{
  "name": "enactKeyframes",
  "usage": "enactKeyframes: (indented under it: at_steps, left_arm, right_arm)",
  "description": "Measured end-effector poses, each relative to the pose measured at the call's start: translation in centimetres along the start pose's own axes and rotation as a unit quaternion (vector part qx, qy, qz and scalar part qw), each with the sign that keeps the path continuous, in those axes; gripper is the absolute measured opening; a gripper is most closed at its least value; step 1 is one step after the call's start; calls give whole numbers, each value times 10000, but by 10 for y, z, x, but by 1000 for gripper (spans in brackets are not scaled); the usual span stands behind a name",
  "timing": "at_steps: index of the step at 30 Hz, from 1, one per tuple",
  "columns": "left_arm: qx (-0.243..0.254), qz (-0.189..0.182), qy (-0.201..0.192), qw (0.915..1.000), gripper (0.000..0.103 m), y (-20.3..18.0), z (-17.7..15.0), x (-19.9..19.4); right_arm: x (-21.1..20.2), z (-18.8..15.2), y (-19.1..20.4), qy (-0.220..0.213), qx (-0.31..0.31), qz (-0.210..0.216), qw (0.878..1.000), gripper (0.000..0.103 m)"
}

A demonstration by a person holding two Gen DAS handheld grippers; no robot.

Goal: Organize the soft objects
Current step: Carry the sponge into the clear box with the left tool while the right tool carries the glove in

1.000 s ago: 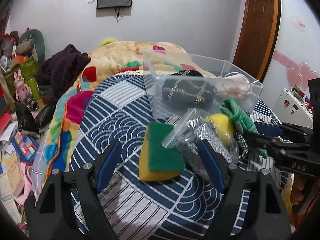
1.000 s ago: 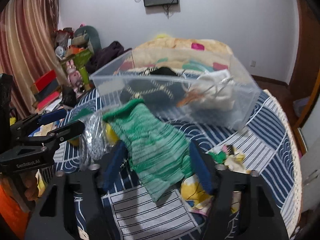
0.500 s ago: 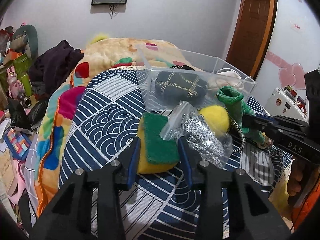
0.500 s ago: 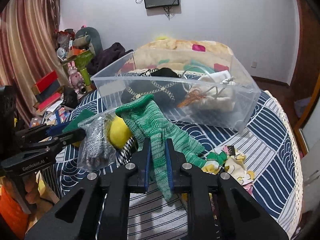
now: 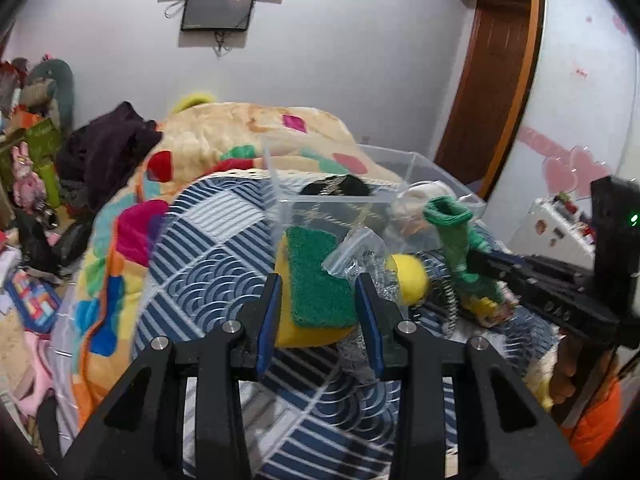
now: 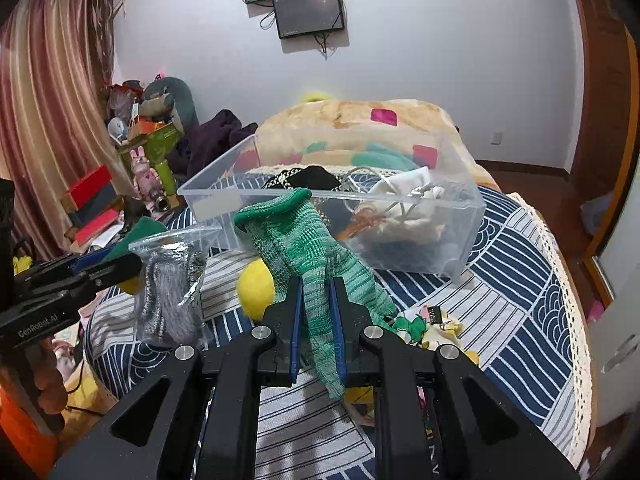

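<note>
My left gripper (image 5: 318, 286) is shut on a yellow sponge with a green scouring top (image 5: 316, 280) and holds it above the bed. My right gripper (image 6: 316, 292) is shut on a green knitted sock (image 6: 308, 240) and holds it up in front of a clear plastic bin (image 6: 460, 232). The sock also shows in the left wrist view (image 5: 454, 236). The bin (image 5: 280, 184) holds a black item (image 6: 316, 176) and a white cloth item (image 6: 404, 208). A clear bag with a grey knit (image 6: 170, 280) and a yellow ball (image 6: 256, 288) lie beside the sock.
The bed has a navy and white patterned cover (image 6: 520, 280) and a colourful blanket (image 5: 224, 132) behind the bin. A small floral cloth (image 6: 432, 324) lies right of the sock. Toys and boxes (image 6: 148, 152) stand on the floor at the left.
My left gripper closed on the sponge and lifted it. My right gripper closed on the green sock and raised it toward the bin.
</note>
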State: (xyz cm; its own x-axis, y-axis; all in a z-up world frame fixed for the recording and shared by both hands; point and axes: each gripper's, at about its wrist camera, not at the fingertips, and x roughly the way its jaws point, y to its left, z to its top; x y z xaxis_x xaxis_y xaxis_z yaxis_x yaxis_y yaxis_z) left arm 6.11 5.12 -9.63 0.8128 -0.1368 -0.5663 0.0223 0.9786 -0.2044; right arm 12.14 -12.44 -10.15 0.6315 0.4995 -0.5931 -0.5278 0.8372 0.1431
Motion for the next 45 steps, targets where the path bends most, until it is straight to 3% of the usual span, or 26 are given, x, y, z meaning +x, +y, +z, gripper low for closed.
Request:
enactKeyframes:
  at_steps: [2,9,15,21,22,25,30,39,45]
  left_arm:
    - [53,-53,30,10000,37,-6,1,5]
    - [350,460,466,9972,38,-17,-11,38]
    - [71,302,530,9981,49,1,-18,30]
    - [173,443,511,9976,50,5,-26,24]
    - [178,440,535,9974,50,5,-28,25]
    - [125,333,621,9974,36,6,-31,32]
    - [255,493,340,9979,34,0,-25,19]
    - [357,400,-378,9978,33,-12,14,-17]
    - [353,301,-646,9968,33,-16,43,-12]
  right_arm:
    - [-2,0,-1,-27,-2,-10,10000,12]
    - [-2,-1,0,-37,16,-8,10000,12]
    - [-1,-1,-1,-2,25,-1,10000,12]
    - [-2,-1,-2,-3,60,-7,10000,12]
    - [-2,0,-2,-5,58,-13,10000,12]
    - [-3,0,-1,-18,51,-25,10000,12]
    - [-7,2,-5,-97,77,-51,9999,12]
    - [-32,24,-6,-547,45,-97,9984,12]
    - [-29,36,0,-608,-129,-39,9981,12]
